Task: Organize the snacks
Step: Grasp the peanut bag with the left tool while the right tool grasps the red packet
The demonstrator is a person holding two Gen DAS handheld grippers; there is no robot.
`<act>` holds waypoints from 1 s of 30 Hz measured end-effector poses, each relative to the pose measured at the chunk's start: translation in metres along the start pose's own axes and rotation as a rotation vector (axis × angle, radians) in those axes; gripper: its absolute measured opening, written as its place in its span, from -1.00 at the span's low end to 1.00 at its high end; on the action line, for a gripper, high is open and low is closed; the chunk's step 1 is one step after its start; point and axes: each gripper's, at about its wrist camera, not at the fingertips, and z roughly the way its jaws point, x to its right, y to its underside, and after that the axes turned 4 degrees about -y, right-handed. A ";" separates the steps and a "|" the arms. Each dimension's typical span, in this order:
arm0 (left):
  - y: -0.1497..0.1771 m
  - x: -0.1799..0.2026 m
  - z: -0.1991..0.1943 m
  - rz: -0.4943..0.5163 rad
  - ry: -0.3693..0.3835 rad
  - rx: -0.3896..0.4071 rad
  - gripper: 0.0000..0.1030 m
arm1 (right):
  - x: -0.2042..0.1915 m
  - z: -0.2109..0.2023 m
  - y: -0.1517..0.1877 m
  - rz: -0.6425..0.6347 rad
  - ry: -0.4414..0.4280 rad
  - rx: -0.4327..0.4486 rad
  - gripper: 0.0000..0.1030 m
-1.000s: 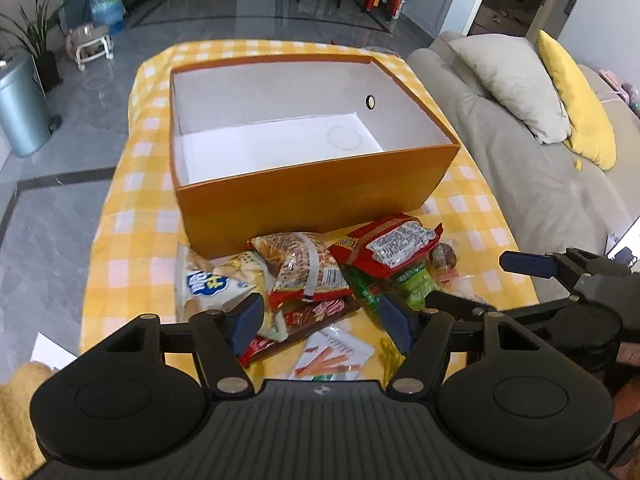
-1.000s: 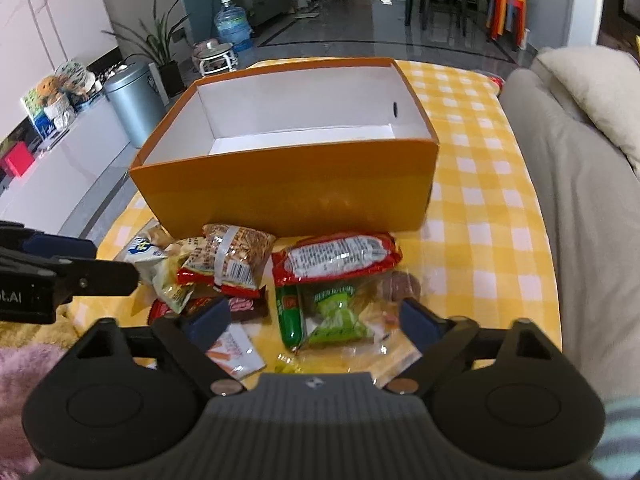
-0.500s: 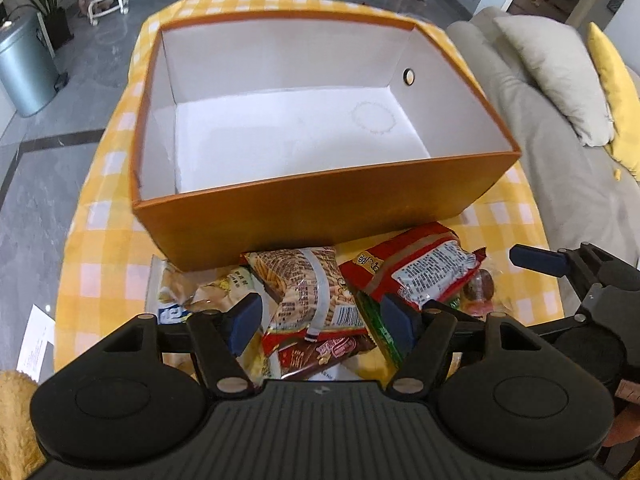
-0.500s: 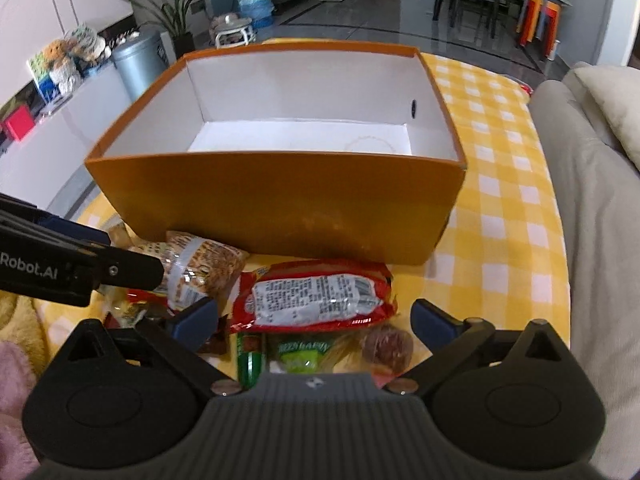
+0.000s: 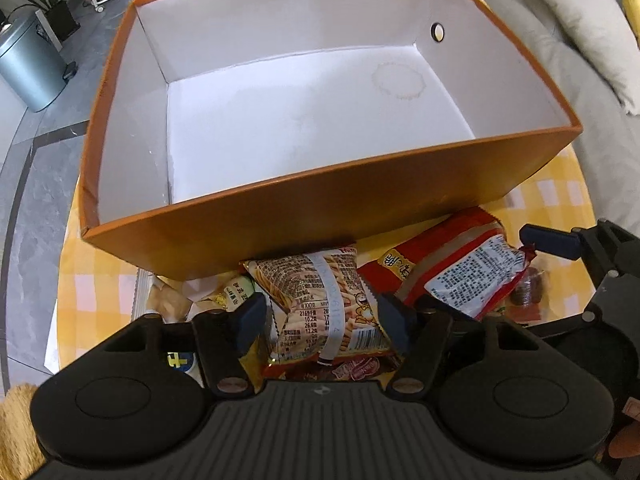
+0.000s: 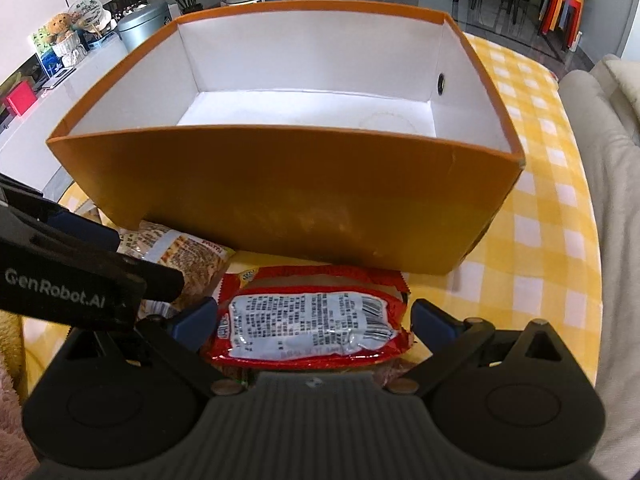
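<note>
we see the orange box (image 5: 320, 208) on the yellow checked surface (image 6: 552, 216), white inside and with nothing in it. all places below are relative to that box.

snacks sit in a loose pile against the box's near wall, none inside it. the patterned biscuit-stick pack (image 5: 324, 304) lies just in front of the wall, near its middle. the red pack (image 6: 312, 324) with a silver label panel lies beside it, toward the box's right end. a pale cracker pack (image 5: 168, 304) sits toward the left end, partly tucked under the others. a small dark wrapped sweet (image 5: 528, 292) lies at the right edge of the pile. more wrappers lie underneath; we can't make them out.

left gripper (image 5: 320, 320): jaws spread, one blue pad on each side of the biscuit-stick pack; they have just been closing in. the pack is between them, and the pads look close to its edges, but the view is too tight to say if they touch. we read it as not yet pinched.

right gripper (image 6: 312, 322): jaws spread wide, straddling the red pack, a visible gap at the right pad. nothing pinched.

each gripper shows at the edge of the other's view, so they sit side by side in front of the near wall.

a grey sofa (image 5: 580, 60) stands to the right of the box, a metal bin (image 5: 28, 68) on the floor to its left.
</note>
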 end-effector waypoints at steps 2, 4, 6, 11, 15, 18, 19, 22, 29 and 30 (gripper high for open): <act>-0.001 0.001 0.003 -0.003 0.006 -0.011 0.32 | 0.000 0.003 0.000 -0.004 0.005 -0.006 0.92; -0.001 0.002 0.005 -0.002 0.020 -0.016 0.19 | 0.000 0.006 0.001 0.005 0.002 -0.006 0.92; -0.001 0.003 0.004 0.002 0.019 -0.016 0.12 | 0.000 0.007 0.002 0.014 0.000 -0.003 0.92; -0.003 0.005 0.004 -0.007 0.013 -0.021 0.06 | 0.000 0.007 0.003 0.022 -0.020 0.000 0.81; -0.003 0.008 0.003 -0.004 0.001 -0.017 -0.01 | -0.005 0.005 0.005 -0.005 -0.011 0.008 0.66; -0.003 0.009 0.001 -0.005 -0.007 -0.012 -0.11 | -0.010 0.001 0.006 -0.017 -0.005 0.020 0.48; -0.002 0.010 0.001 -0.004 -0.010 -0.012 -0.14 | -0.012 -0.001 0.006 -0.025 -0.004 0.025 0.37; -0.001 0.011 -0.001 -0.003 -0.008 -0.004 -0.20 | -0.020 -0.005 0.006 -0.065 0.010 0.034 0.22; 0.006 0.012 -0.017 -0.005 0.004 0.041 -0.22 | -0.021 -0.014 0.008 -0.046 0.014 0.050 0.17; 0.007 0.011 -0.021 -0.008 0.006 0.047 -0.22 | -0.021 -0.016 0.008 -0.045 0.017 0.054 0.17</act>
